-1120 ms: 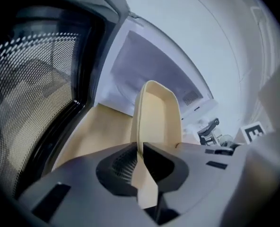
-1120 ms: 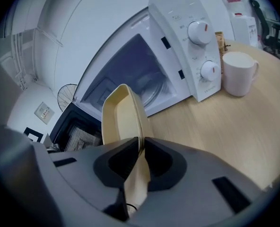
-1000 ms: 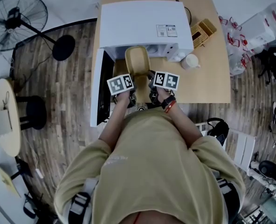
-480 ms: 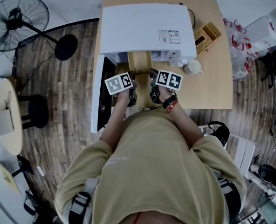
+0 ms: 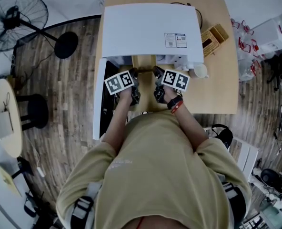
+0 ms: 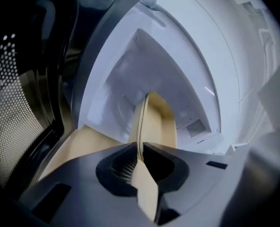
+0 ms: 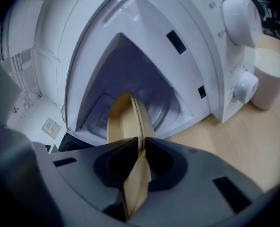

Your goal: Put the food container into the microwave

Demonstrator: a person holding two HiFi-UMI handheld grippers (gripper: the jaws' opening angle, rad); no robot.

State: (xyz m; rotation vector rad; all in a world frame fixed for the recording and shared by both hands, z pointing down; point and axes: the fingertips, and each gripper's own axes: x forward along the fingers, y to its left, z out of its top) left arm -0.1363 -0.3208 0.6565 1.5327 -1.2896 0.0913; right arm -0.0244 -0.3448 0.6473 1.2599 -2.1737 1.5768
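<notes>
In the head view, a white microwave [image 5: 150,32] sits on a light wooden table [image 5: 217,92] in the upper middle of the frame, and its door [image 5: 102,104] hangs open toward the left. The tan food container [image 5: 144,62] shows at the microwave's mouth, most of it under the top edge of the oven. The left gripper [image 5: 134,71] holds its left side and the right gripper [image 5: 156,71] its right side. A white cup [image 5: 199,71] stands just right of the microwave, a small wooden box [image 5: 212,36] lies further up on the right, and a black fan [image 5: 17,14] stands on the floor at upper left. In the left gripper view, the jaws are closed on the container's thin rim at lower centre. The container reaches into the white cavity [image 6: 130,74], and the dark meshed door fills the left edge. In the right gripper view, the jaws are likewise clamped on the container's rim at lower centre, and its far end is past the oven's opening. Two white knobs [image 7: 239,14] on the control panel and the cup show at the right.
</notes>
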